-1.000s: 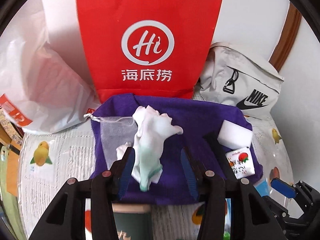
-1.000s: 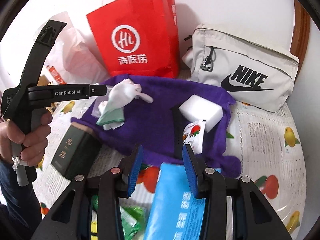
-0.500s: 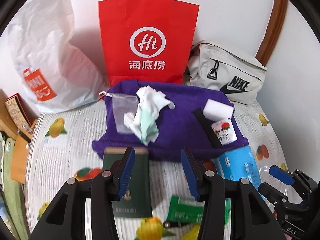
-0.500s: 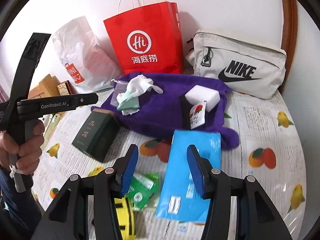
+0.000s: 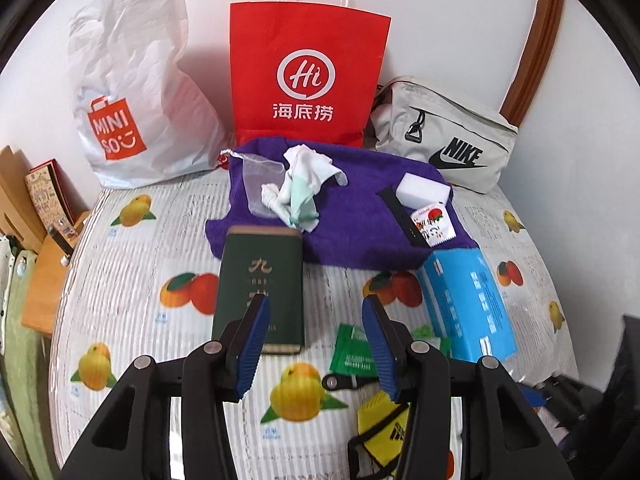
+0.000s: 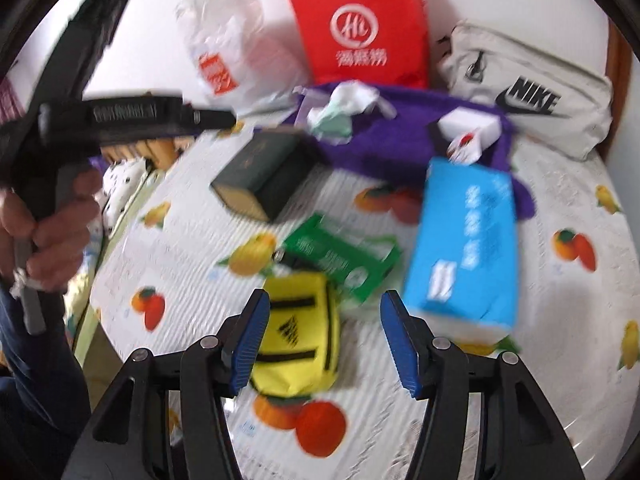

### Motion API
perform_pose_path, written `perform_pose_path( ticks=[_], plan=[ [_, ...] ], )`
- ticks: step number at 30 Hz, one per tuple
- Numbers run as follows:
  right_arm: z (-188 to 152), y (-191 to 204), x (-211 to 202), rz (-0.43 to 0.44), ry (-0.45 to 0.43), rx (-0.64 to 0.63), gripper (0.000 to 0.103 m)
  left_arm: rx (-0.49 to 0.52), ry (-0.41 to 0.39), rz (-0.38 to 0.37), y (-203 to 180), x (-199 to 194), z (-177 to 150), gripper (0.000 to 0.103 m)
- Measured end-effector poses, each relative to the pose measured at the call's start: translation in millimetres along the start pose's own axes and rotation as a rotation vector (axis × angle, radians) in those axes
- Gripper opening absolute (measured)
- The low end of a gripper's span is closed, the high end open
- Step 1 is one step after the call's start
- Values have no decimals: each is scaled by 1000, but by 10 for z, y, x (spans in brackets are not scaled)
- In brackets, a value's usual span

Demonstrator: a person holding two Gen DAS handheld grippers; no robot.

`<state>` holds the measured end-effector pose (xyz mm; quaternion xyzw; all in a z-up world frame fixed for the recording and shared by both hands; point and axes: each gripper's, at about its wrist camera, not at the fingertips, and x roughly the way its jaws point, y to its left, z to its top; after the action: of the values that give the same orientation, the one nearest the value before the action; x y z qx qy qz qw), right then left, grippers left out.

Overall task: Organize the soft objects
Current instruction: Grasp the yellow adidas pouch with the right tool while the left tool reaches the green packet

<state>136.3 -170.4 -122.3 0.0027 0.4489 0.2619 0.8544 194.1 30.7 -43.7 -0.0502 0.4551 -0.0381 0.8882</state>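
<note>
**Both hands pulled back, sock let go**

Now that you have pulled both grippers away from the purple cloth point(image 5: 360, 220), you can see much more of the table point(image 5: 132, 288) than a second ago. A second ago the white sock point(image 5: 304, 184) hung between the fingers of your left gripper point(image 5: 314, 346). Now it lies in a heap on the cloth, just beside the little mesh bag point(image 5: 256, 180), and nothing is between those fingers. They stand partly open over the table, near the green box point(image 5: 260, 284).

Your right gripper point(image 6: 324, 338) has just been opening its fingers wider. Nothing is between them. They hang over the yellow pouch point(image 6: 298, 336), which was not in this view a second ago. The picture from this hand is blurry, so it looks like it is on the move.

So the sock seems to be put down and done. The white sponge point(image 5: 424, 192) sits on the cloth too. I think the yellow pouch comes next. It looks soft and puffy, so pinch it in the middle. The green packets point(image 6: 340, 256) touch it, so take care not to drag them along.
</note>
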Motion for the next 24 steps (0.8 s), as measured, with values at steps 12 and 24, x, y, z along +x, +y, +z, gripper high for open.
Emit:
perform_pose_path(
  ticks=[12,24],
  plan=[
    [-285,202,551,-18,112,-10,71,7,21,-1,161,-68,-334,46],
    [-263,330,831,-56,140,-44,83,3,36,-15,232,22,-376,46]
  ],
)
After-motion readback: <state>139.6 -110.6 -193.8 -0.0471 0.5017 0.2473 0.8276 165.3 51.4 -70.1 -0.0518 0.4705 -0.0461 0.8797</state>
